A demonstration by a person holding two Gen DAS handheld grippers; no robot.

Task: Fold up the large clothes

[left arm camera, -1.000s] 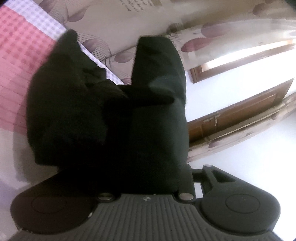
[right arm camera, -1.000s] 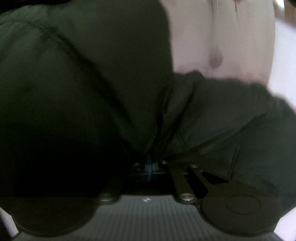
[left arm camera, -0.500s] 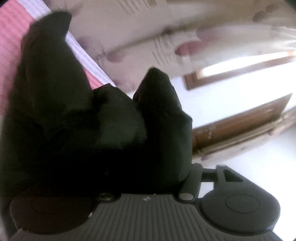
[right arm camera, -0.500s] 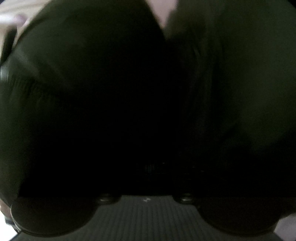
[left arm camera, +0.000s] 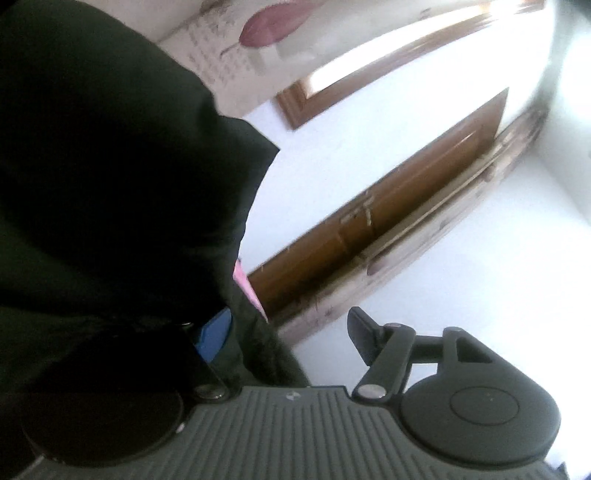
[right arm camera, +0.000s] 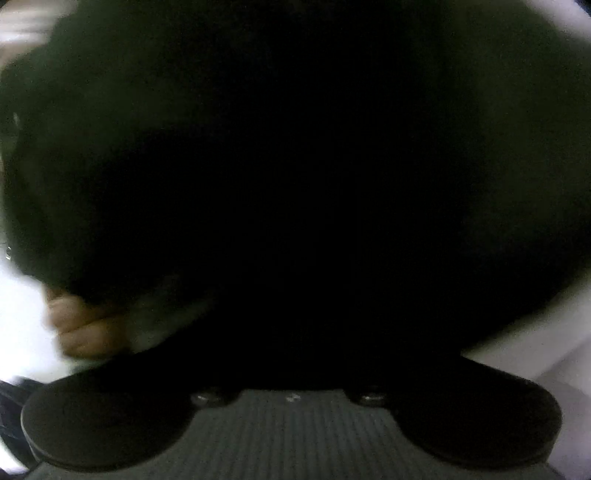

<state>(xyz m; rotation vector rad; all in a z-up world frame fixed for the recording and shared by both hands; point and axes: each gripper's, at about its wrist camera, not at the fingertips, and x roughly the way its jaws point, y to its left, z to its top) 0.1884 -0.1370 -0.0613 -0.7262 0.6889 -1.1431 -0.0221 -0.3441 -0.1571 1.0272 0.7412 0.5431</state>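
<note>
A large black garment (left arm camera: 110, 177) fills the left half of the left wrist view and drapes over the left finger of my left gripper (left arm camera: 291, 332). Its jaws stand apart: the right finger (left arm camera: 364, 338) is bare and the left one shows a blue pad (left arm camera: 214, 334) under the cloth. Dark cloth also hangs between the fingers. In the right wrist view the same black garment (right arm camera: 295, 166) covers nearly everything, and my right gripper's fingers are hidden under it.
A white wall (left arm camera: 461, 277), a brown wooden door (left arm camera: 388, 206) and a leaf-patterned curtain (left arm camera: 258, 33) lie beyond the left gripper. A person's hand (right arm camera: 85, 328) shows at the lower left of the right wrist view.
The left gripper has opened; its right finger now stands clear of the cloth. The left view has swung away from the pink bed towards the wall. The garment has closed over the right view.
</note>
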